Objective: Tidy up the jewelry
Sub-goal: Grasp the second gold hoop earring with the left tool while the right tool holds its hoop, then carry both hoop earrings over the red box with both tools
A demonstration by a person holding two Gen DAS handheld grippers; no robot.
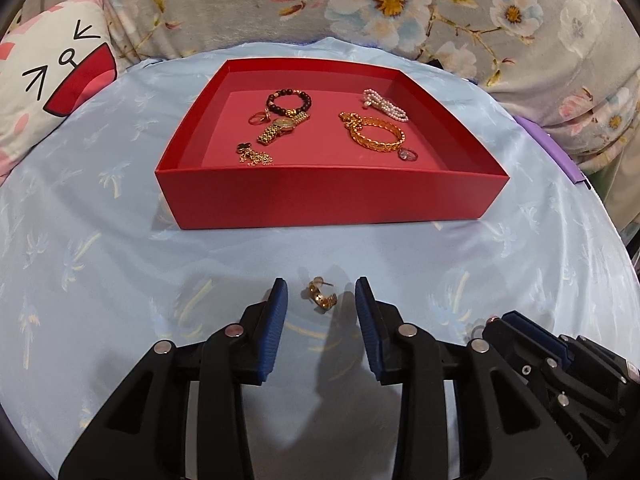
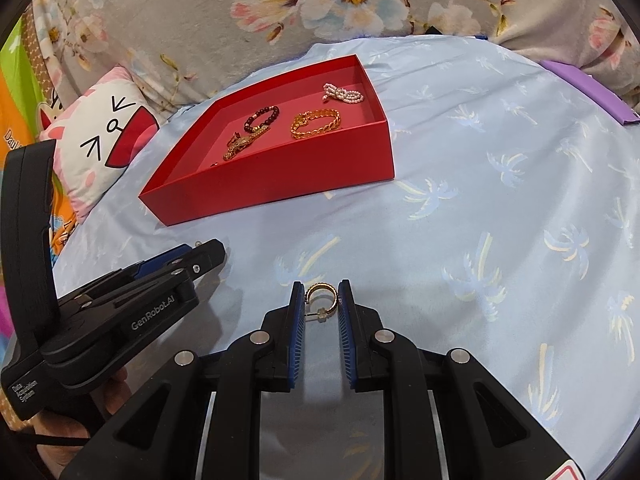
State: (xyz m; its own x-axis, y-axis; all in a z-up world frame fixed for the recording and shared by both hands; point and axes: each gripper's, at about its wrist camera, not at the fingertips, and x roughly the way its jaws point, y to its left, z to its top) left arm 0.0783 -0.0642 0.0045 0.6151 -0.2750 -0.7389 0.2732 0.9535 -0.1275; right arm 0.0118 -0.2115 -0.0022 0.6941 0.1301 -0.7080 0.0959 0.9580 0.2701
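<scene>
A red open box [image 1: 332, 196] [image 2: 280, 184] sits on the light blue cloth and holds a dark bead bracelet [image 1: 289, 102], a gold watch [image 1: 282, 127], a gold chain bracelet [image 1: 376, 131], a pearl piece [image 1: 384, 105] and small rings. A gold hoop earring [image 1: 321, 298] lies on the cloth between the spread fingers of my left gripper [image 1: 321, 300], untouched. My right gripper [image 2: 321, 300] is closed on a second gold hoop earring [image 2: 321, 300] just above the cloth. The left gripper also shows in the right wrist view [image 2: 192, 260].
A cartoon pillow [image 1: 52, 80] lies to the left of the box. A floral blanket [image 1: 360, 8] runs along the back. A purple flat object [image 1: 560, 152] sits at the cloth's right edge. The right gripper's body [image 1: 560, 364] is close beside the left one.
</scene>
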